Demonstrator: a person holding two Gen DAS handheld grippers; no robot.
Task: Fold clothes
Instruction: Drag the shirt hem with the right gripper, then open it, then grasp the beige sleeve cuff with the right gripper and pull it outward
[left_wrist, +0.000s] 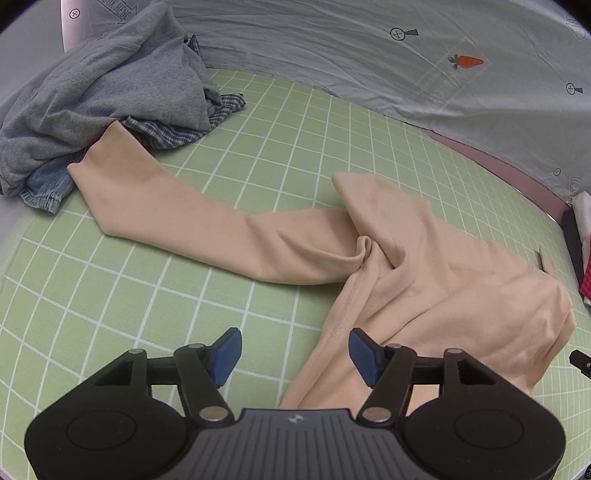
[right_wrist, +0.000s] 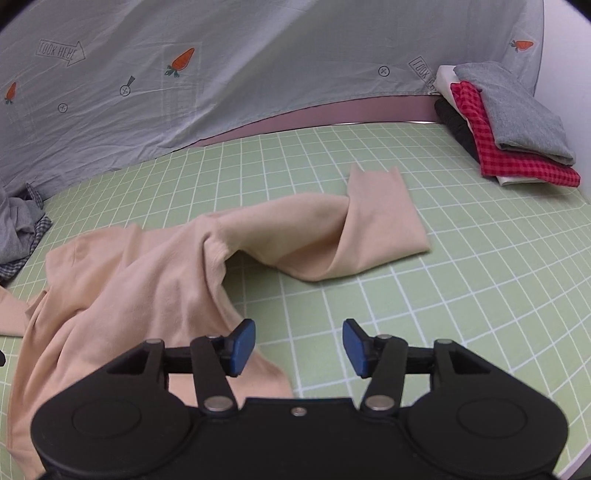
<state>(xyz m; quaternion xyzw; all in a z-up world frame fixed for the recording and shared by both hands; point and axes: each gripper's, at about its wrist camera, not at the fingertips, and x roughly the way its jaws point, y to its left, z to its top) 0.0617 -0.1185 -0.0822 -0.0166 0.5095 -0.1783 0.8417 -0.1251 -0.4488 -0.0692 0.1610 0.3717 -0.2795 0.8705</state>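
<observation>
A beige long-sleeved top (left_wrist: 424, 280) lies crumpled on the green grid mat (left_wrist: 147, 295), one sleeve (left_wrist: 177, 206) stretched out to the left. My left gripper (left_wrist: 295, 356) hovers open over the top's lower hem, with nothing pinched between its blue pads. In the right wrist view the same top (right_wrist: 140, 280) spreads to the left, and its other sleeve (right_wrist: 369, 225) lies folded back on the mat (right_wrist: 443, 295). My right gripper (right_wrist: 299, 347) stands open just right of the hem edge, its left pad over cloth, gripping nothing.
A heap of unfolded clothes, grey top (left_wrist: 110, 85) over checked and denim pieces, sits at the mat's far left. A folded stack, grey and red-checked (right_wrist: 517, 136), stands at the far right. A pale carrot-print sheet (right_wrist: 221, 74) hangs behind the mat.
</observation>
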